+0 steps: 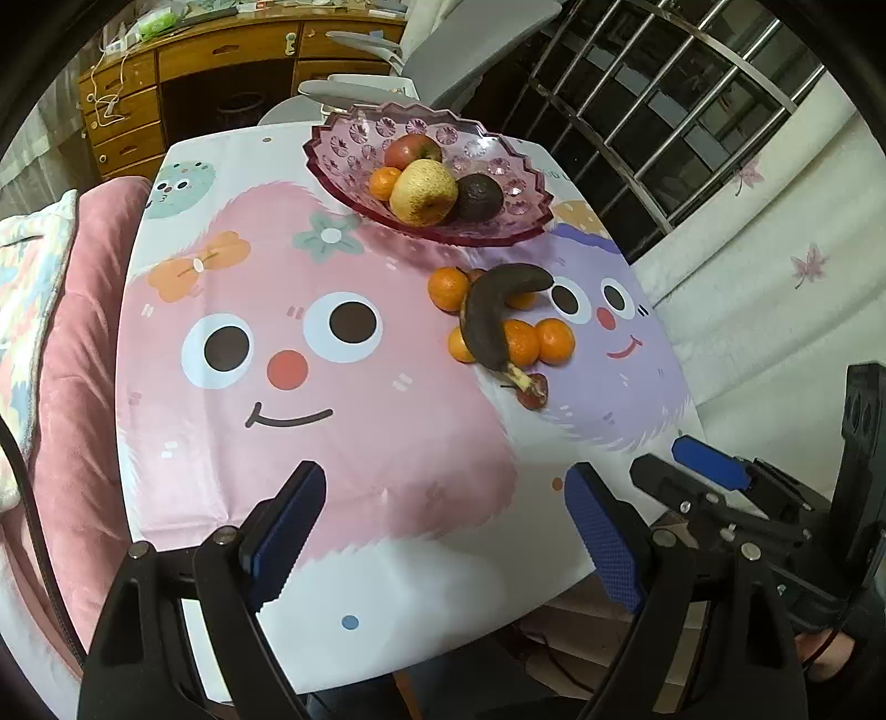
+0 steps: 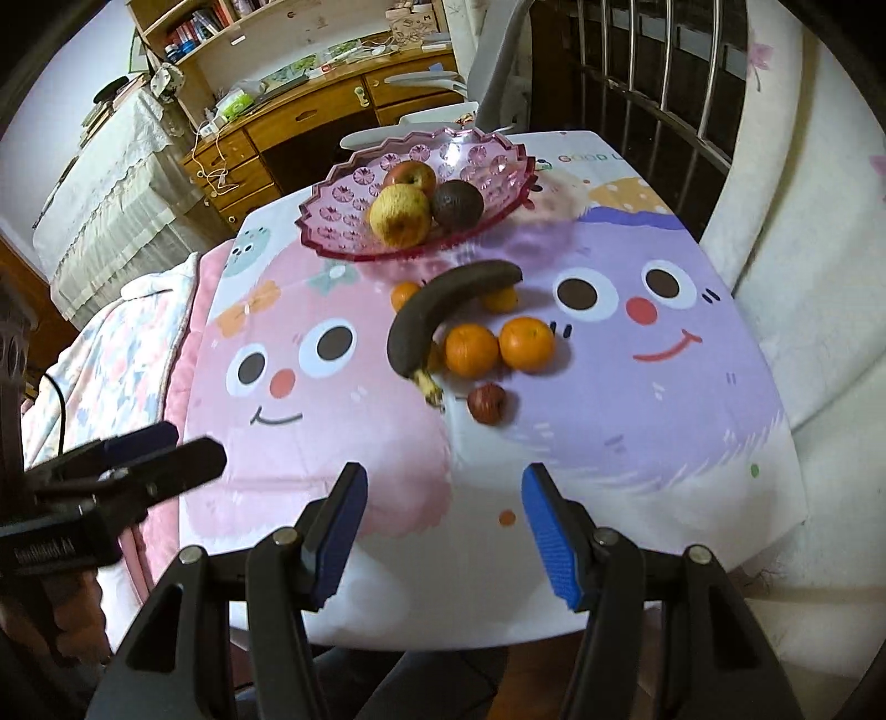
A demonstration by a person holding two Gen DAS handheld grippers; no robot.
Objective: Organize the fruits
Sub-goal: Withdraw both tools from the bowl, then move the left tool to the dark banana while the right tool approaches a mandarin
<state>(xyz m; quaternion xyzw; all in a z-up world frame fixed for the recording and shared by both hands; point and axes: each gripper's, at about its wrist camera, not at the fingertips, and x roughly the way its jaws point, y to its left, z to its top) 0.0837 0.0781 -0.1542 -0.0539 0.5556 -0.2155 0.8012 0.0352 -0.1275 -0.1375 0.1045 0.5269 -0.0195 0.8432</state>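
Note:
A pink plastic fruit bowl [image 1: 343,147] [image 2: 354,180] stands at the table's far side. It holds a yellow pear [image 1: 423,191] [image 2: 400,215], a red apple [image 1: 412,149] [image 2: 410,174], an avocado [image 1: 479,196] [image 2: 457,204] and a small orange [image 1: 384,183]. In front of it a blackened banana [image 1: 490,310] [image 2: 437,310] lies over several oranges [image 1: 555,340] [image 2: 526,343]. A small red fruit [image 1: 532,392] [image 2: 487,403] lies nearest. My left gripper [image 1: 446,487] and right gripper [image 2: 443,487] are both open and empty over the table's near edge.
The table wears a cartoon-face cloth [image 1: 288,360] [image 2: 637,387]. A pink quilted bed [image 1: 83,332] lies left. A metal railing [image 1: 692,111] and white curtain stand right. A grey chair [image 1: 454,50] and wooden drawers [image 1: 127,111] stand behind.

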